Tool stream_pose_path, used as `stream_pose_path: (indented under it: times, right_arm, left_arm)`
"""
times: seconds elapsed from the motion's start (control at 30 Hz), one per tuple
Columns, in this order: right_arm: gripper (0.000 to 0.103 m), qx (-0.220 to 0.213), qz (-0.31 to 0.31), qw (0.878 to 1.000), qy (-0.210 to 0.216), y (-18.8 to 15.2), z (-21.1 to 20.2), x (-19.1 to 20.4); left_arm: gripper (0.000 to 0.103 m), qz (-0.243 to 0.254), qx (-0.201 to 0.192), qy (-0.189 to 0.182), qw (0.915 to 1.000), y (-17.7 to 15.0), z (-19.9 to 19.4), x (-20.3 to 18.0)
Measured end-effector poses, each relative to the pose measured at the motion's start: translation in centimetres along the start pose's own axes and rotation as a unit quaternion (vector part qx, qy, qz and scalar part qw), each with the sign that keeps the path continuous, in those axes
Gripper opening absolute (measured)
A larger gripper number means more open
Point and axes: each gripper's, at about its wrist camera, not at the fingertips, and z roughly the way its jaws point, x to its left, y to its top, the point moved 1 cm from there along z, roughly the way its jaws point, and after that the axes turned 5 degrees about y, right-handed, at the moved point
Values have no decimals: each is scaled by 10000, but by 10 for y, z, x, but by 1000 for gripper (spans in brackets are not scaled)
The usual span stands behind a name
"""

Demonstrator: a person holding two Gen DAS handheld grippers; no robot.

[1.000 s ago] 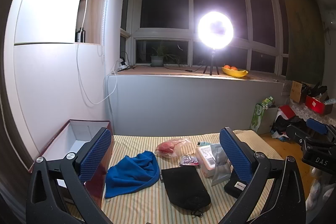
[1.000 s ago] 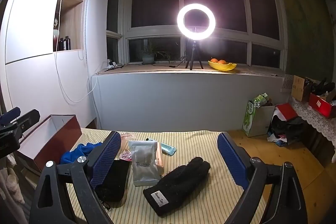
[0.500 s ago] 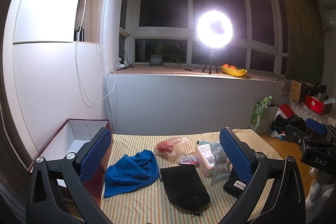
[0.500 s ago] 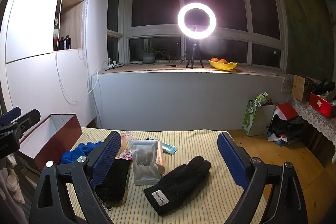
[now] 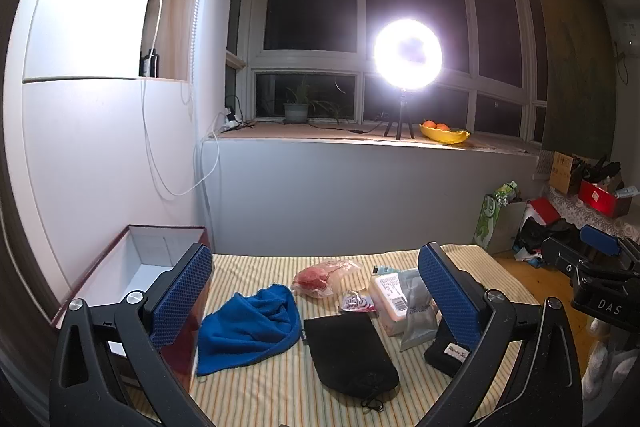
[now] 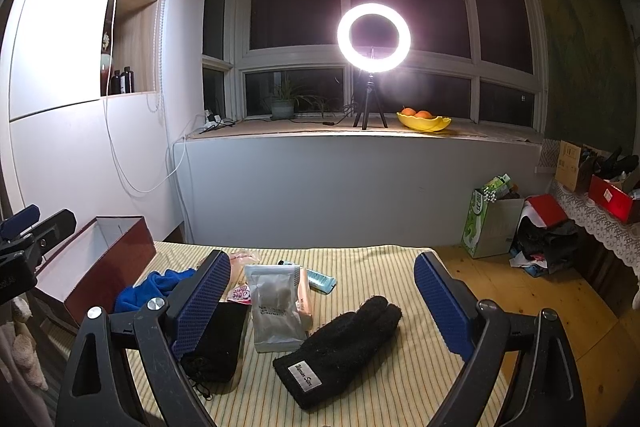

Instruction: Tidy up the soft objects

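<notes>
Here the red box (image 5: 120, 291) shows a bare white interior, while both the left gripper (image 5: 316, 301) and the right gripper (image 6: 322, 301) hang spread wide, holding nothing.

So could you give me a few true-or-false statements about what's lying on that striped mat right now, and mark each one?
1. Both grippers, left and right, are open and hold nothing. True.
2. The blue cloth already lies inside the box. False: it lies on the striped mat beside the box.
3. The black glove bears a white label. True.
4. The ring light is off. False: it glows brightly.
5. The yellow bowl holds oranges. True.
</notes>
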Motion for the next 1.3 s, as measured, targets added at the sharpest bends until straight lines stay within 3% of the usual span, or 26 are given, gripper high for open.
stream_pose_path:
  times: [0.53,0.87,1.07,1.3]
  right_arm:
    - [91,245,-32,9997,16,-10,8,-3]
    - [91,567,791,9916,855,-27,23,-36]
    - [91,993,998,9816,1287,-38,38,-42]
    - [91,1578,1177,9640,1786,-48,66,-28]
  left_arm:
    - [103,-61,275,68,9996,-13,9,11]
    - [103,-189,753,152,9969,-35,19,37]
    - [102,-291,1208,-123,9922,-51,35,34]
    - [102,-555,1829,-584,9798,-73,61,28]
